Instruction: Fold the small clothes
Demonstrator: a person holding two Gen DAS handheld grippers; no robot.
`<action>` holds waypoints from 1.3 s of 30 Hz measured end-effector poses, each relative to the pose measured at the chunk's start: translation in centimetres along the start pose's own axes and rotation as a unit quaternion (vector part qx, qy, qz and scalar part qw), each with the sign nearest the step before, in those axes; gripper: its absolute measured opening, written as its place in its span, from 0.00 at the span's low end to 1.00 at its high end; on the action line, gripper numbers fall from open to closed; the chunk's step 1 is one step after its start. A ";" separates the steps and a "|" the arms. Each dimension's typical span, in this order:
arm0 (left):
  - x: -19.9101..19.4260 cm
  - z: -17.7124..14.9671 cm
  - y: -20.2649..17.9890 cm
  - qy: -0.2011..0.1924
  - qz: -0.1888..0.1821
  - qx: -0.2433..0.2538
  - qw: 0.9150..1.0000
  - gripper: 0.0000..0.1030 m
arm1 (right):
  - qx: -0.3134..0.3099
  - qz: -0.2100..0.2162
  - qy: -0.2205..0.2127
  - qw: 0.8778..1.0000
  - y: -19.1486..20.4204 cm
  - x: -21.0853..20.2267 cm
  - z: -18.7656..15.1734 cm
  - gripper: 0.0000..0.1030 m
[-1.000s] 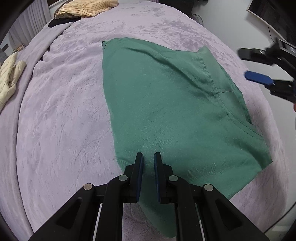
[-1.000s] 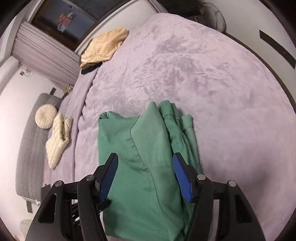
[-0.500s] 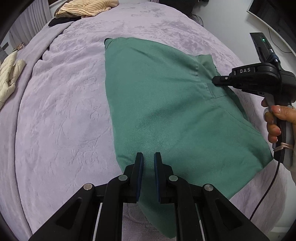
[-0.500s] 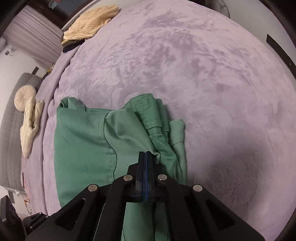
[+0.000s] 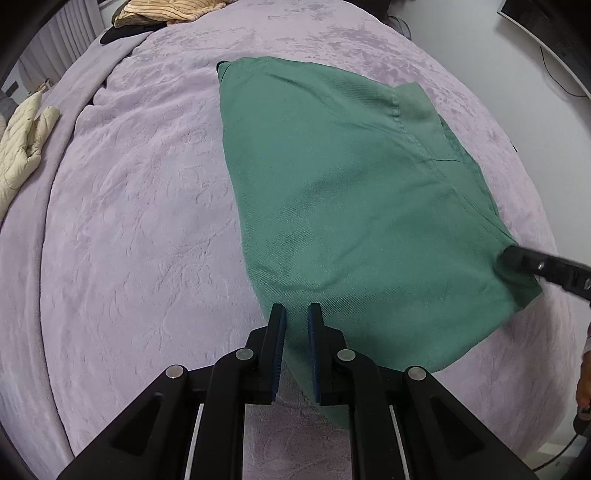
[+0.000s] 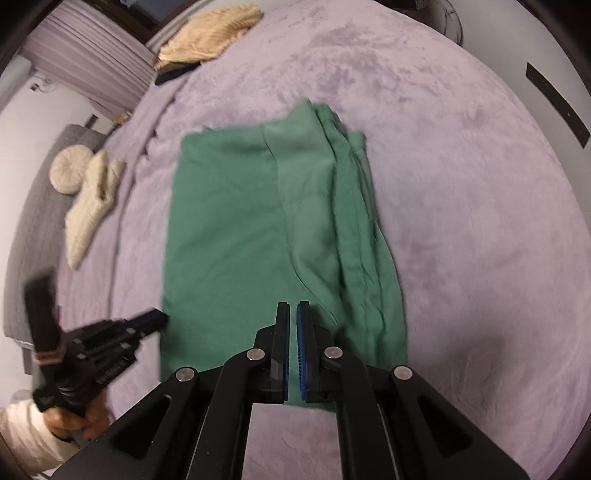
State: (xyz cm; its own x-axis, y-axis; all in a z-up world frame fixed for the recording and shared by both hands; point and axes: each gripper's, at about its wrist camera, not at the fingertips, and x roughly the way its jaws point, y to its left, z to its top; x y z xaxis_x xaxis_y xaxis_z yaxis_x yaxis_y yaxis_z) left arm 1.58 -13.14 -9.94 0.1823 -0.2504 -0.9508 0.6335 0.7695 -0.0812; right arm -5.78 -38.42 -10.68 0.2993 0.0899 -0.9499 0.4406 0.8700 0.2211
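Landmark: green garment (image 5: 354,206), lying folded flat on the lilac bed cover (image 5: 140,229).

Left gripper (image 5: 295,314) sits over the garment's near corner. Its jaws have just been opening a little; a narrow gap shows, with green cloth seen through it, and the pads do not visibly pinch anything.

Right gripper (image 6: 293,310) is above the garment's near edge on its right-hand, bunched side. A second ago its jaws were wide apart astride the cloth; now they stand almost together with only a slit between the blue pads, and nothing is visibly caught in them. Since half a second ago it has come from mid-garment to the near right corner; from the left wrist view its black tip (image 5: 517,258) meets that corner.

Garment is flatter along its right edge than before.

Beyond the garment: a tan striped cloth (image 6: 210,35) at the bed's far end.
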 end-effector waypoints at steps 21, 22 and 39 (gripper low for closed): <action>-3.6 -3.1 2.5 0.049 0.003 -0.025 0.998 0.58 | 0.107 0.045 0.005 0.993 0.5 -4.6 -5.5 0.03; -3.8 -3.3 2.6 0.049 0.000 -0.028 0.998 0.58 | 0.103 0.044 0.007 0.994 0.9 -4.7 -5.6 0.03; -5.6 -3.4 4.5 0.030 0.025 -0.072 0.997 1.00 | 0.057 0.030 0.026 0.998 5.2 -5.0 -6.3 0.61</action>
State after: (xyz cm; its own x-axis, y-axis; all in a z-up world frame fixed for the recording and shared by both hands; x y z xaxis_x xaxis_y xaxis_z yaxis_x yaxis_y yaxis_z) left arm 0.86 -6.32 -5.98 0.1625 -0.1782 -0.9705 0.5089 0.8578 -0.0723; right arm -10.32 -31.28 -6.22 0.2845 0.1686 -0.9437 0.5180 0.8013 0.2994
